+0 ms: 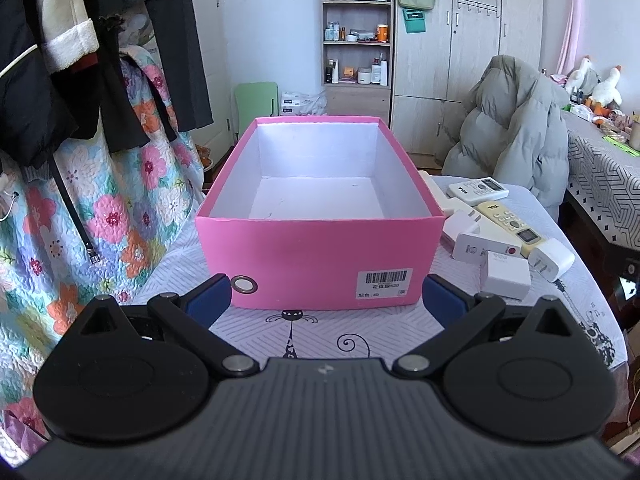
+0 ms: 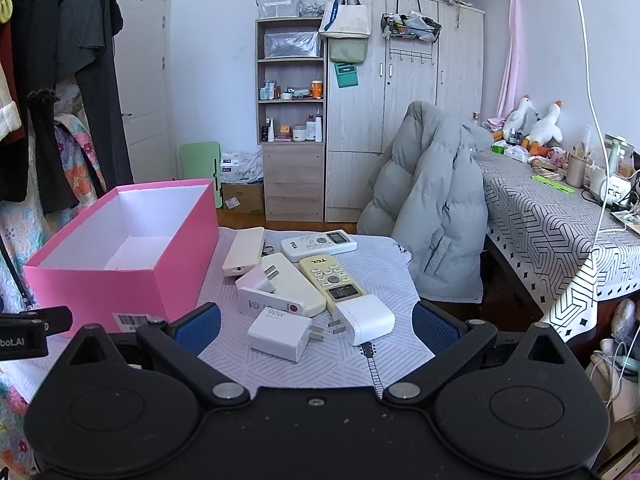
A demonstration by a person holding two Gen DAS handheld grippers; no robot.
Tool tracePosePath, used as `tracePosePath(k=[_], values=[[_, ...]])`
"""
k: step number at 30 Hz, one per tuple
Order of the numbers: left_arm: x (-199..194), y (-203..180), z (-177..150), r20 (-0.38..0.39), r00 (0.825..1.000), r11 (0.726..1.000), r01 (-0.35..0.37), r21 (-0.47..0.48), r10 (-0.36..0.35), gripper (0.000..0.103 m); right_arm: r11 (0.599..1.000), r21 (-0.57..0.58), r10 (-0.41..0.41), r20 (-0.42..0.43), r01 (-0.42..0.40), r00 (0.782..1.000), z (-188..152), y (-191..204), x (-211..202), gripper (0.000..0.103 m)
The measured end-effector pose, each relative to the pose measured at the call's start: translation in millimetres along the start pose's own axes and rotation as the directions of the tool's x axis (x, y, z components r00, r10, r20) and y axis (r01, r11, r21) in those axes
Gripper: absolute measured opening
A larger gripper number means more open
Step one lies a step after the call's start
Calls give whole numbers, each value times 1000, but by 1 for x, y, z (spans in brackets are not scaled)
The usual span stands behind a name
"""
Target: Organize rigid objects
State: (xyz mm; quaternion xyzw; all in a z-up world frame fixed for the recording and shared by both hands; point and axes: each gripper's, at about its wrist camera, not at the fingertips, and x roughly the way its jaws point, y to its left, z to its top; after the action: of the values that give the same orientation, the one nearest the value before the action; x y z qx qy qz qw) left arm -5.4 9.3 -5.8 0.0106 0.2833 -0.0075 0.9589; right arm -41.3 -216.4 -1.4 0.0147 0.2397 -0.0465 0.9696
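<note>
Right wrist view: my right hand-held gripper (image 2: 316, 330) is spread wide, empty, with the 90W charger (image 2: 279, 333) just ahead, prongs facing right. Pink box (image 2: 120, 280) sits left, empty. Left hand-held gripper (image 1: 326, 300), also spread, faces the box; right is nearer.

Bedroom: wardrobe (image 2: 404, 100), hanging clothes (image 2: 60, 80)

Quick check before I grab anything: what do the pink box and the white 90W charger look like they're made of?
Pink box: most likely cardboard, matte pink outside and plain white inside, going by the thin folded walls, the slightly ragged top edge and the stuck-on barcode label.
90W charger: looks like hard moulded plastic, smooth white with a slight sheen and rounded edges; its two prongs appear to be metal.
</note>
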Motion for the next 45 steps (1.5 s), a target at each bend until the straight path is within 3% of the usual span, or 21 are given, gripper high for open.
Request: tracePosePath(k=[20,45], values=[[-10,-8,-2,38,999,999,27,35,-29,103,998,-58,15,143,-7,990,4,10,-18,103],[-7,-64,-4,20,998,998,67,-20,-66,103,1000,-6,-20,109,21,994,0,-30,-8,103]])
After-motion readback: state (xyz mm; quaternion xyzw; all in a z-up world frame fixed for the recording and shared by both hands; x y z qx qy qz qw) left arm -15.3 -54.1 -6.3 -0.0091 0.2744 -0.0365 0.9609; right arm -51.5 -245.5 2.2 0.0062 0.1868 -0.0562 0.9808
